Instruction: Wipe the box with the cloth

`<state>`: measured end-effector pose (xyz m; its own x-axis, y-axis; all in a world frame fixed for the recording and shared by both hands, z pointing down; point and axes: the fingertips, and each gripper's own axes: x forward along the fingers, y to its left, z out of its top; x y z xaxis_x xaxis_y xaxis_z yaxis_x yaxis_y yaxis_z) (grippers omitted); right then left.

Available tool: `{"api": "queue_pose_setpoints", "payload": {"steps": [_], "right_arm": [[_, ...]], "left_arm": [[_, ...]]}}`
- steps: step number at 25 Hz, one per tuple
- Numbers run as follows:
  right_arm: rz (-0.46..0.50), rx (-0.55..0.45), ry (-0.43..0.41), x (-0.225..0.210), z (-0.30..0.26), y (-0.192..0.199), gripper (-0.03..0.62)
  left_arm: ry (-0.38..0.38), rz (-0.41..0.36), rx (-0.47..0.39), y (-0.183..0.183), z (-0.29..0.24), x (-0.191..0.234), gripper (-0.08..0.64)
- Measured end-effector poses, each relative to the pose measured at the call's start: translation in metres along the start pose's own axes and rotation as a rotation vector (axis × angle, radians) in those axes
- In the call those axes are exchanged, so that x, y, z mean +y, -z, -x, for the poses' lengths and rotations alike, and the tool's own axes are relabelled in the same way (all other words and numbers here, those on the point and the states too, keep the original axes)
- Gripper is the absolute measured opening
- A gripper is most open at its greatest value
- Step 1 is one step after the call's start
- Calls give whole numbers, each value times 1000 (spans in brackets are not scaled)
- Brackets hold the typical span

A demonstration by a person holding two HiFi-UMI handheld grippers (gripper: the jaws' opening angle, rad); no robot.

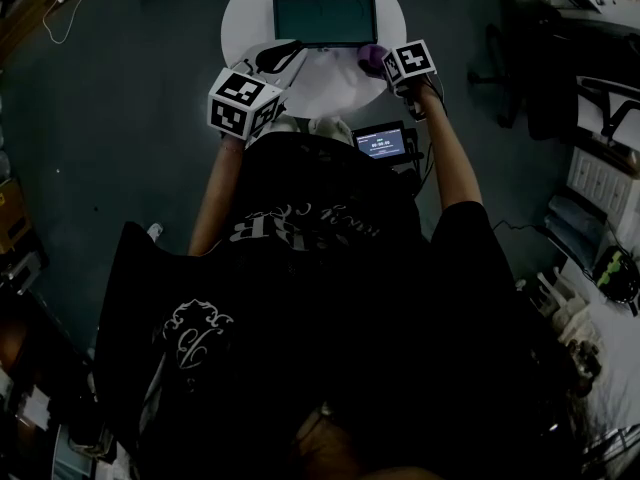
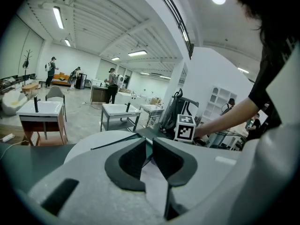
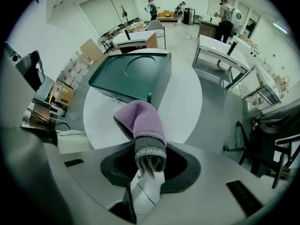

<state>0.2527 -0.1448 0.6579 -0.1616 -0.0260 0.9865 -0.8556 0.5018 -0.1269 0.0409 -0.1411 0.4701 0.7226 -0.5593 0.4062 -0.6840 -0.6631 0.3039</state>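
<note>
The left hand-held gripper [image 2: 149, 156] hovers above the near left rim of the round white surface [image 1: 245, 13]. Its jaws are drawn almost together, with only a thin slit between the dark pads and nothing caught in it. Past its tips, the left gripper view shows the other gripper's marker cube [image 2: 185, 128] at the end of the person's outstretched arm.

The dark green box [image 1: 325, 18] sits flat on the far half of the surface, centred, its top panel marked with a shallow round impression.

To the right, the right hand-held gripper [image 3: 149, 161] is clamped on the cloth [image 3: 140, 121] — purple fleece with a grey knitted band. The cloth arches up out of the jaws toward the box's near right corner, close to it, though I cannot tell whether it touches.
</note>
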Motion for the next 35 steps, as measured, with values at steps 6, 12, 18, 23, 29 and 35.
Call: {"api": "queue_pose_setpoints", "payload": {"steps": [6,12,18,23,29,35], "right_arm": [[16,18,2,-31,0,8,101],[52,12,-18,-48,1,-3,101],[128,14,-46,-55,-4,-22,101],[155,12,-57,-63,-6,-39,101],[206,10,-52,-76,-9,-68,101],[240,6,-25,-96,-5,-103,101]], "left_arm": [[-20,1,11,-2,-21,-9,40],[-52,14,6,-7,-39,-14,40],[-90,28,6,-10,-51,-17,40],[-145,47,2,-9,-46,-12,40],[-211,70,-6,-10,-44,-1,40],[-260,91,-16,-13,-42,3,40]]}}
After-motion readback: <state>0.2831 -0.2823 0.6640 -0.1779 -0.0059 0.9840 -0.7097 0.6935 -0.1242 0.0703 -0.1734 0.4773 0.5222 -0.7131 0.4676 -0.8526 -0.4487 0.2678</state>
